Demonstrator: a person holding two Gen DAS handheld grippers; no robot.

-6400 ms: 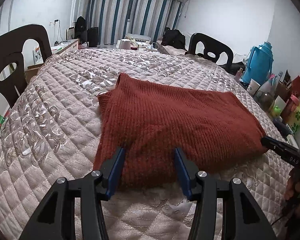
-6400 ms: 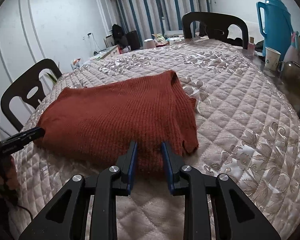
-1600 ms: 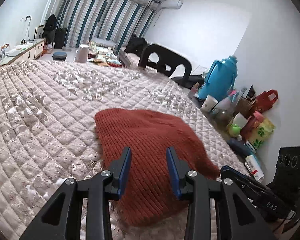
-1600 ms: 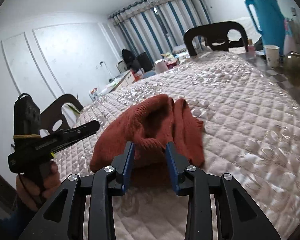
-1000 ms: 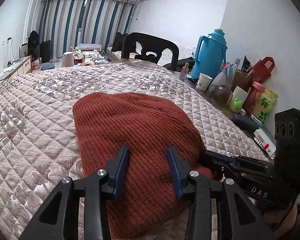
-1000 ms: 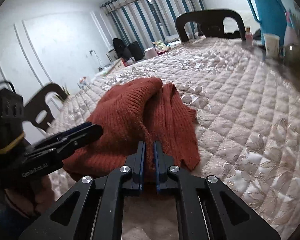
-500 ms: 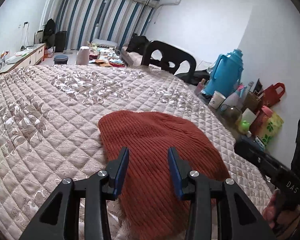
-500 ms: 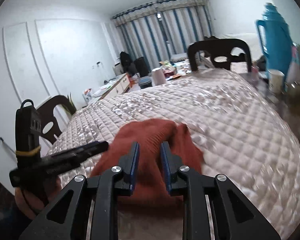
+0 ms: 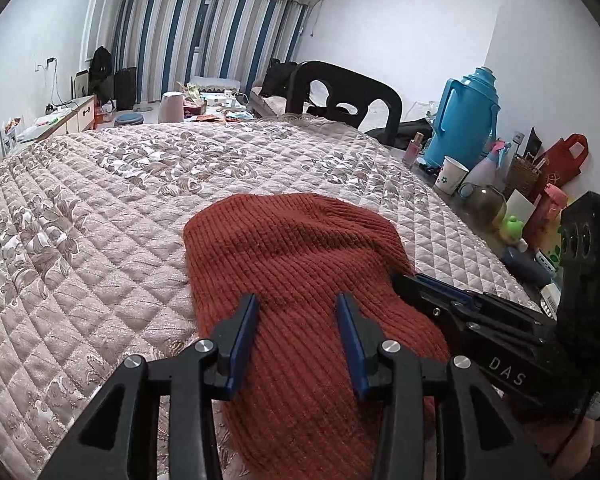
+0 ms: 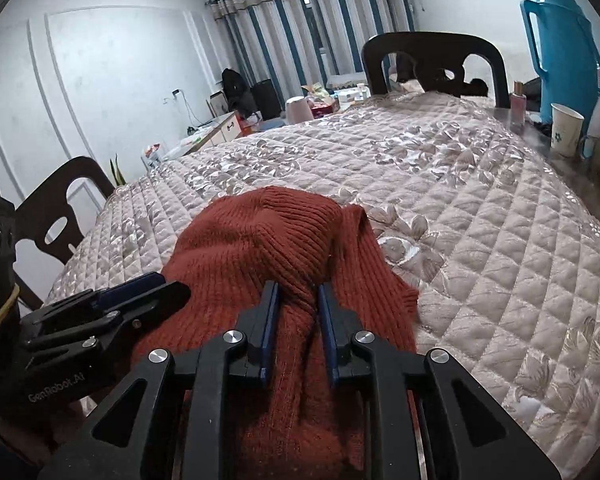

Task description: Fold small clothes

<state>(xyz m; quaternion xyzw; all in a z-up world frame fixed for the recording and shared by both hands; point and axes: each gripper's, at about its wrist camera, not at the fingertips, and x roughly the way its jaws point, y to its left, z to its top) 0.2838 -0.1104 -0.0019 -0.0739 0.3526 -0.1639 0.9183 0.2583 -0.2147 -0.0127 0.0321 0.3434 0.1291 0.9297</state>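
While my right gripper (image 10: 298, 308) pinches the rust-red ribbed knit sweater's (image 9: 300, 264) fold to steady it, left gripper (image 9: 296, 320) hovers w/ jaws open.

Both wrist views closely overlook 1 sweater (image 9: 296, 264).

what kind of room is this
Probably a lived-in room at home, used for dining and living. A large table under a quilted cover has dining chairs around it, striped curtains hang at the back, and a blue thermos and paper cup stand at the side.
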